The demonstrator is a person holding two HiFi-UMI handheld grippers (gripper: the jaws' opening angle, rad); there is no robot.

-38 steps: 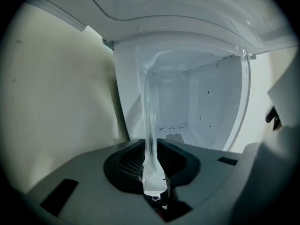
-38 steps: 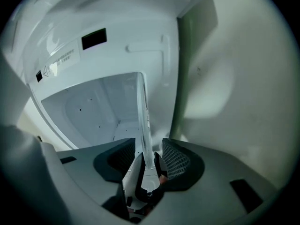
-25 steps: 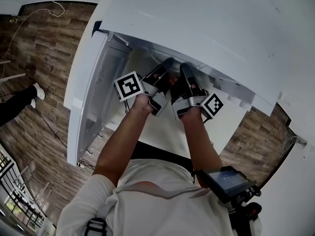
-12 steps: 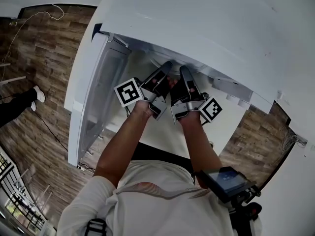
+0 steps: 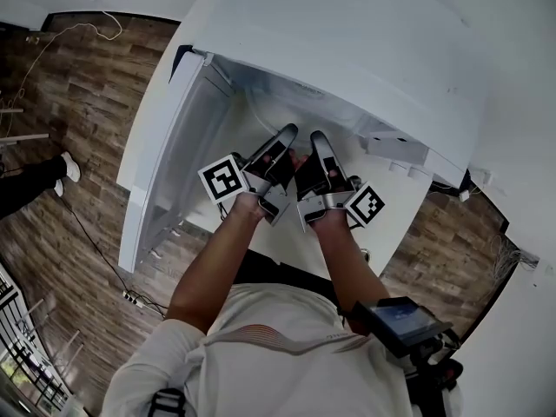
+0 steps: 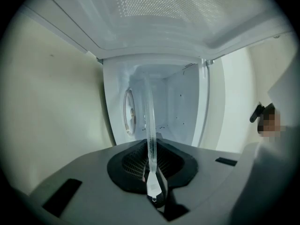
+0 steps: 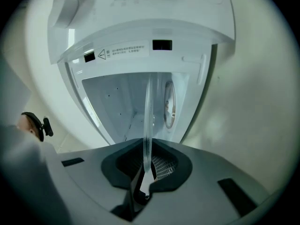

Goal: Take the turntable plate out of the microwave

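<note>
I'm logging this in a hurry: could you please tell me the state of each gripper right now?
Left gripper: closed on the edge of the glass turntable plate.
Right gripper: closed on the same plate's edge.

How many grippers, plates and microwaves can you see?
2 grippers: left gripper, right gripper
1 glass plate, clamped by both grippers
1 microwave, door open
Total: 4

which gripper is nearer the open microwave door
Left. The left gripper is next to the door; the right gripper is beyond it, further away. Both grip the plate.
</note>
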